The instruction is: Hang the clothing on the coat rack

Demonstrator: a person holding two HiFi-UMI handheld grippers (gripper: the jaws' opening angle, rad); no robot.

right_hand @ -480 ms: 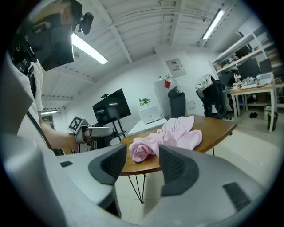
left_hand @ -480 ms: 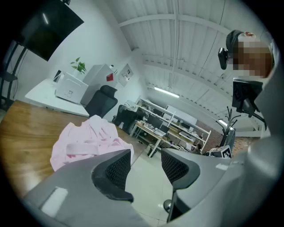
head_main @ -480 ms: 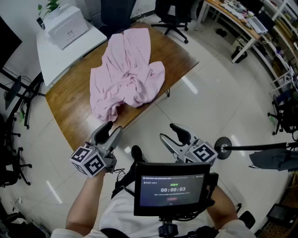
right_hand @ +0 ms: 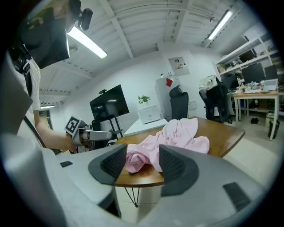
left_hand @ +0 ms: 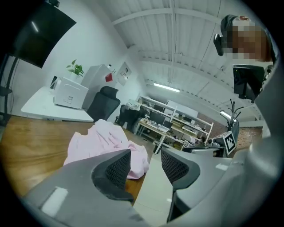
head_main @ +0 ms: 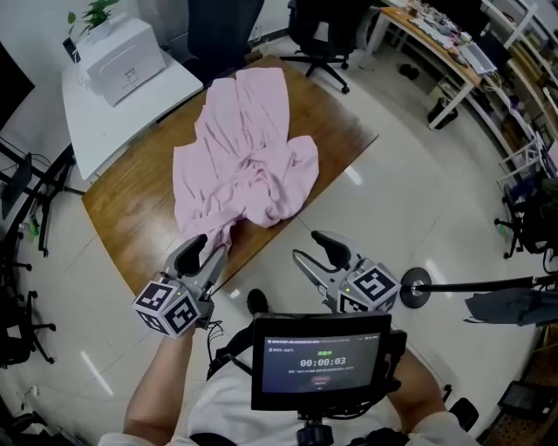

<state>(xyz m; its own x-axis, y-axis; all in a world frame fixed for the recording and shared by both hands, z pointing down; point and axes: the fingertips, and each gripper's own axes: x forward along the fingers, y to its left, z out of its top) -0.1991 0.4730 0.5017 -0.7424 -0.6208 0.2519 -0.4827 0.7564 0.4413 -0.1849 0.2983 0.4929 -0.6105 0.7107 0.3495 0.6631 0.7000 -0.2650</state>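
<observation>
Left gripper (head_main: 207, 247) and right gripper (head_main: 312, 247): both empty, jaws wide. Crumpled pink cloth garment (head_main: 244, 148) sits heaped on the brown wooden table (head_main: 131, 200), just ahead of the left jaws and ahead-left of the right. Probably lining up a two-point pickup.

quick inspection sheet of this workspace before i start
surface: wooden table, bare apart from the garment
job's things: pink garment crumpled on table; rack on floor at right, grey cloth on it
clutter: nothing seen on table
grippers: left gripper and right gripper open, empty
cables: black lead beside chest screen
surroundings: white desk with printer, office chairs, tiled floor
</observation>
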